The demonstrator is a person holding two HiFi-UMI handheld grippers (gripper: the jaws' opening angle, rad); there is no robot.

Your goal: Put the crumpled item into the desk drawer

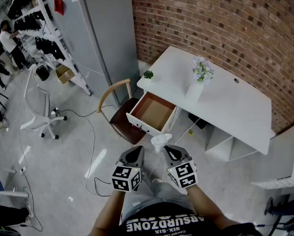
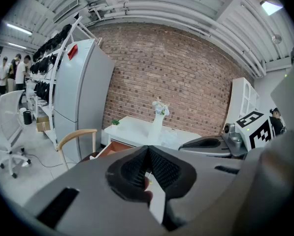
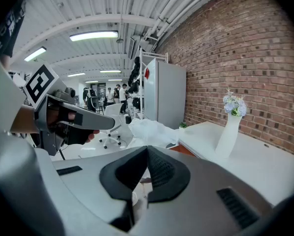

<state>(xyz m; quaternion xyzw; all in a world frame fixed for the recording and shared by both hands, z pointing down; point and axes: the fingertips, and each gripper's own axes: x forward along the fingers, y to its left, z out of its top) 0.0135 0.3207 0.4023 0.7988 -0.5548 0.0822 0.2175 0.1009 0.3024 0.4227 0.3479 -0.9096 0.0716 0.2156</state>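
Head view looks down on a person holding both grippers out over the grey floor. The right gripper has its jaws closed on the crumpled item, a white lump sticking up from its tip. The left gripper is just beside it, jaws together and holding nothing. Ahead of them the drawer stands pulled out from the white worktop. The item is near the drawer's front, not inside it. A vase of flowers and a small plant stand on the worktop, and a chair sits beside the drawer.

Left gripper view shows its own jaws meeting with nothing between them. The right gripper is at the right, with the item at its tip in front of the worktop.

Right gripper view shows its jaws pressed together and the item rising just past their tips. The left gripper, with a hand round it, is at the left.
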